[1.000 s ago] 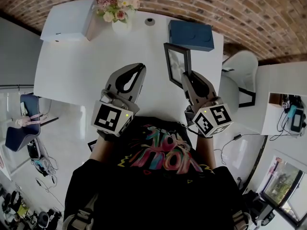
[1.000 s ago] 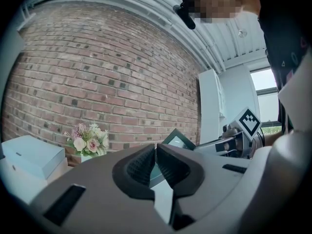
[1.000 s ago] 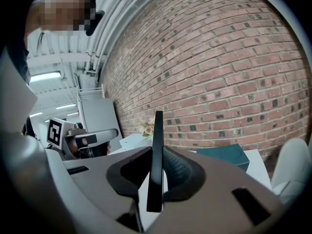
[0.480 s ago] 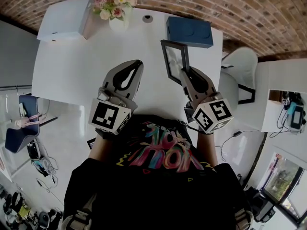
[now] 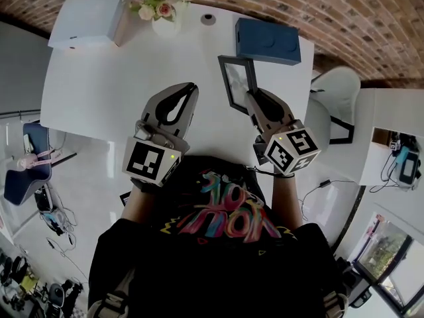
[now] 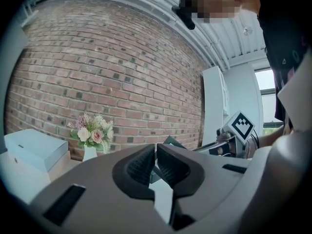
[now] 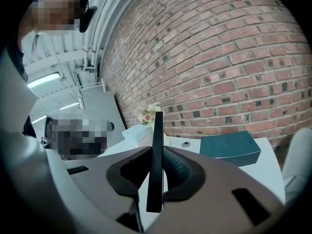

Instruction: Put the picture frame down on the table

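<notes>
Right claw (image 5: 253, 100): pinching the picture frame (image 5: 237, 79). In the right gripper view we see the frame edge-on, a thin dark strip standing upright between the two ribbed pads, with both pads pressed against its flat sides. In the head view the grip sits at the frame's near lower corner.

Frame position: upright, black border, pale glass. It stands over the right half of the white surface (image 5: 99, 98), in front of the blue box (image 5: 267, 40) and apart from it. We cannot tell whether its bottom edge touches the surface or hangs just above it.

Left claw (image 5: 190, 89): pressed together, with nothing between the pads. In the left gripper view the tips meet, and only a thin slit shows lower down. It is held level over the middle of the surface, to the left of the frame and well apart from it.

Other items noted on the surface:
- Pale box (image 5: 86, 25) at the far left corner.
- Vase of flowers (image 5: 162, 8) just beside it, against the brick wall (image 5: 344, 18).
- Small round disc (image 5: 208, 19) between the vase and the blue box.

A white chair (image 5: 338, 88) stands off the right edge of the surface.
</notes>
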The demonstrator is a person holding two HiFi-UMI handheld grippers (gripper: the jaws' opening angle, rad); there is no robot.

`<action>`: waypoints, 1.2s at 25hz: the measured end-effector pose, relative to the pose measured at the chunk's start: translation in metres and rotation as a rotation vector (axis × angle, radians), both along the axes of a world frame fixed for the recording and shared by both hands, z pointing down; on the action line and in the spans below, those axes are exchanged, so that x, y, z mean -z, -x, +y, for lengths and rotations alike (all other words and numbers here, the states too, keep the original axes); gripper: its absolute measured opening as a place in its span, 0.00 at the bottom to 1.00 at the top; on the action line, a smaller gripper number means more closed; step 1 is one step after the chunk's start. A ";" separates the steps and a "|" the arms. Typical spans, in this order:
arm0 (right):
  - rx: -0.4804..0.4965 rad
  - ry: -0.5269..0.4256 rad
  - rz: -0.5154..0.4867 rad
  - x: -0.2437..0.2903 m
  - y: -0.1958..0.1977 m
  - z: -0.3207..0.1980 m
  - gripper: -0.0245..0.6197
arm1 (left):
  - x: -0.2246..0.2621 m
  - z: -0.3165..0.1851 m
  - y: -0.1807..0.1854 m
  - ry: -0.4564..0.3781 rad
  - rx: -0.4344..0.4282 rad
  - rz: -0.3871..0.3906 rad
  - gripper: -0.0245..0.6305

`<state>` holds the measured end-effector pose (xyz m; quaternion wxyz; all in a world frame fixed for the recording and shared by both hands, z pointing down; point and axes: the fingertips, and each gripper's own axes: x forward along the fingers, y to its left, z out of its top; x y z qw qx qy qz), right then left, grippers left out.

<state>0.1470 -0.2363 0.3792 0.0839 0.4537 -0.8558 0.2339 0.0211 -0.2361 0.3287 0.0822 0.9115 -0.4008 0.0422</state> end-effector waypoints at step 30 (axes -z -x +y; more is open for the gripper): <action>0.021 0.409 -0.216 -0.163 0.032 -0.002 0.18 | -0.090 -0.014 0.023 0.129 0.050 -0.032 0.09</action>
